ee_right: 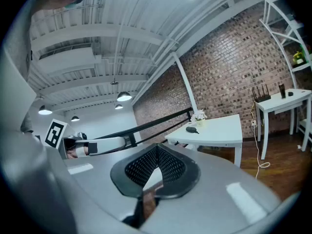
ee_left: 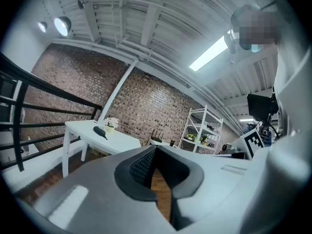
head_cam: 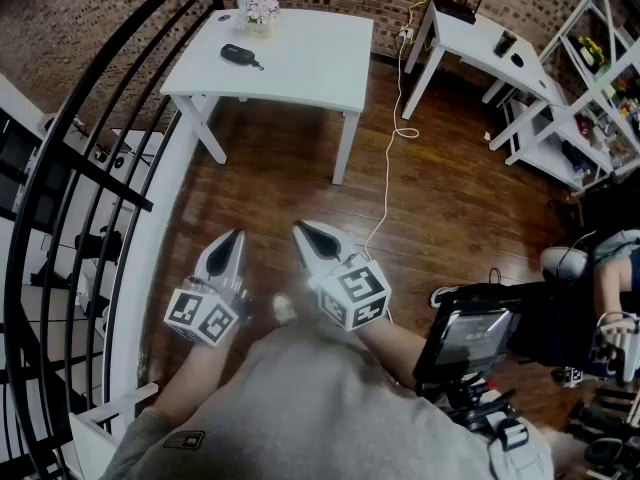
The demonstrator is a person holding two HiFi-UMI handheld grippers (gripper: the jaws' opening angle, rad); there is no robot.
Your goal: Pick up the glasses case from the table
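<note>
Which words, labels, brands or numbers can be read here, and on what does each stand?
No text is readable.
Too small to read: the patch on the grey shirt.
Blurred: the screen at the right.
No letters, square patterns only: the marker cubes on the left gripper and right gripper.

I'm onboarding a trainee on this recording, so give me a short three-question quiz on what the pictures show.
1. True or false: the glasses case lies on the white table.
2. What stands next to the case? A) a small pot of flowers B) a mug C) a book
3. Fill in: the jaws of the left gripper and the right gripper are ___, with nothing between them.
Key: 1 true; 2 A; 3 shut.
</note>
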